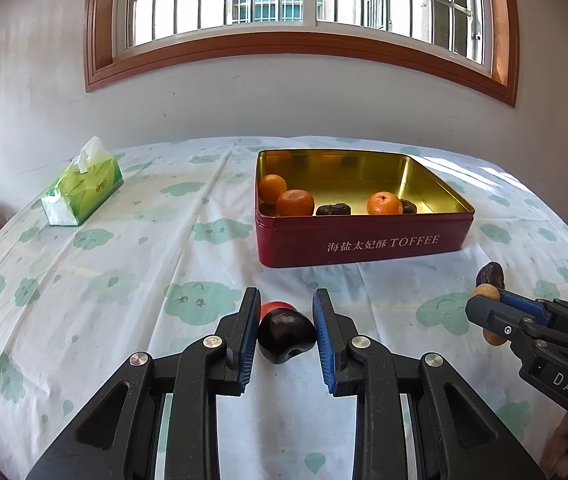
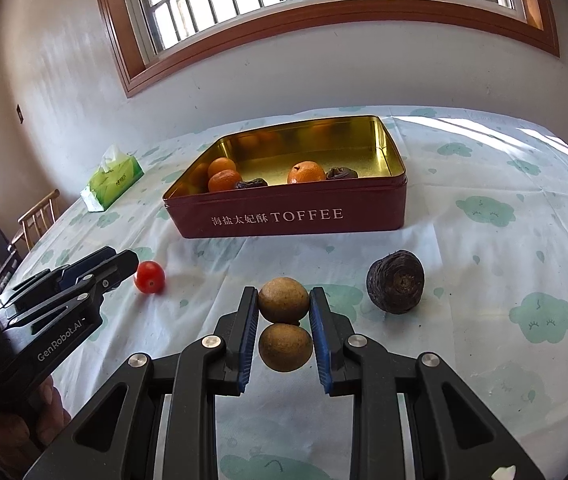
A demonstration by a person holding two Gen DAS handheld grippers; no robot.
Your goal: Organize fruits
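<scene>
Standing by the table: a cloud-print cloth (image 2: 496,240) covers it, a window behind.
Tin: a red toffee tin (image 2: 296,216) sits open toward the far middle, well back from the near edge.
Tin contents: three oranges (image 1: 384,204) and two dark dried fruits (image 1: 333,210), all along the front wall; the back half of the gold floor is bare.
Open room: a wide stretch of bare cloth lies between the tin's front wall and both tools, and more to the left of the tin.
Edges: a green tissue pack (image 1: 82,188) lies near the far left edge; a wooden chair (image 2: 38,216) stands just off the left side.
Left gripper (image 1: 286,328): jaws closed onto a dark, almost black fruit (image 1: 286,336), pads pressing both its sides, low over the cloth.
Cherry tomato (image 2: 149,277): on the cloth just past the left gripper's tips, partly hidden behind the dark fruit in the left wrist view.
Right gripper (image 2: 284,316): jaws clamped on the farther of two round brown fruits (image 2: 283,300), at the fingertips.
Second brown fruit (image 2: 285,347): directly behind the first, between the fingers; whether the pads touch it I cannot tell.
Ridged dark fruit (image 2: 396,282): on the cloth just right of the right gripper, apart from it.
</scene>
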